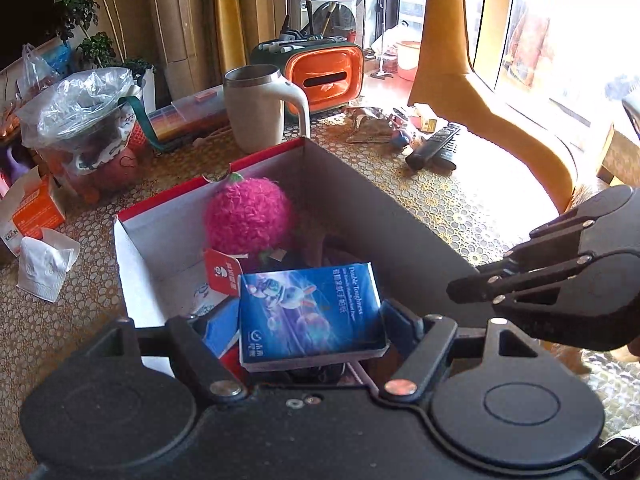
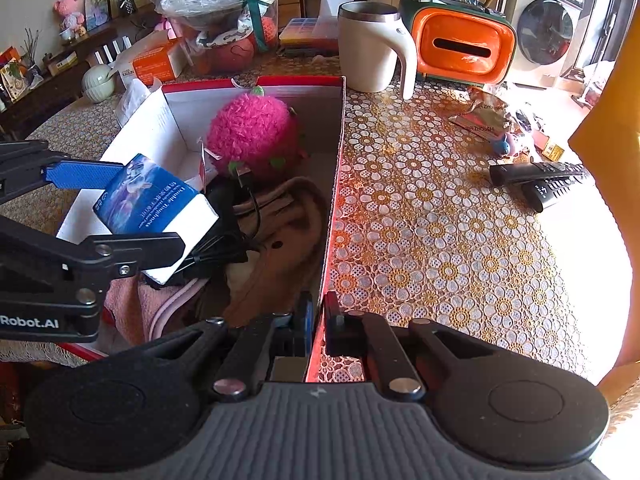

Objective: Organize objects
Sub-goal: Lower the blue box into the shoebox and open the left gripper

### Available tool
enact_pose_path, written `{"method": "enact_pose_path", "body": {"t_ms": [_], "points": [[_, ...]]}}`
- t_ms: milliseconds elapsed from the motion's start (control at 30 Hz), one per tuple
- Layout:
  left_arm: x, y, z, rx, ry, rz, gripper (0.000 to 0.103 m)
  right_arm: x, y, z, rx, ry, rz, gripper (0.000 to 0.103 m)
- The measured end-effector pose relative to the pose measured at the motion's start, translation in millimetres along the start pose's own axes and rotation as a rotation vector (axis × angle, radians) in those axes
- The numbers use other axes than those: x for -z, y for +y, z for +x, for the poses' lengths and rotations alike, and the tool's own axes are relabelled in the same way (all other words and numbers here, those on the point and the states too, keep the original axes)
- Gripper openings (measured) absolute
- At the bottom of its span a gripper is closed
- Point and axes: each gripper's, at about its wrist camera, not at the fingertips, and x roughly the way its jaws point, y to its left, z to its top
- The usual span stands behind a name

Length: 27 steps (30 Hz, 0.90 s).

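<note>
We have the cardboard box (image 2: 256, 98) standing on the lace-patterned table (image 2: 460, 240) as the collecting place, and it already takes in a fluffy pink ball (image 2: 252, 132) at the far end, with black cables (image 2: 236, 216) and brownish cloth (image 2: 288, 232) nearer us, so loose things end up together rather than scattered. Our right gripper (image 2: 318, 320) is pinched nearly closed on the box's near right wall, one pad inside and one outside, which we judge is meant to steady the box while the other hand loads it. Our left gripper (image 1: 312, 320) stands wide, its blue pads pressed against the two sides of a blue tissue pack (image 1: 310, 312); the pack hangs tilted above the box's near left part, over the things already inside, not yet resting on them as far as we can see. Still outside, on the table well to the right, lie two remote controls (image 2: 540, 180) and some wrappers (image 2: 484, 116), and a white mug (image 2: 370, 46) stands just beyond the box's far corner.
</note>
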Motion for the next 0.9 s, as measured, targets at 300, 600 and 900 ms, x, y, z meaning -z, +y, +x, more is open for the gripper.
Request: {"method": "enact_pose_path", "body": {"t_ms": [300,600,900], "points": [[6.0,9.4,31.2,-0.007,0.065,-0.043,0.075,1.4,0.2,-0.2,-0.002,-0.008,-0.006,0.005],[7.7,11.4,36.8,-0.003,0.084,-0.058,0.075,1.9,0.0,-0.5,-0.001,-0.009,0.002,0.005],[7.4,16.6,12.3,-0.013,0.046,-0.087,0.085,1.6,2.1,-1.2,0.011,-0.003,0.005,0.005]]}}
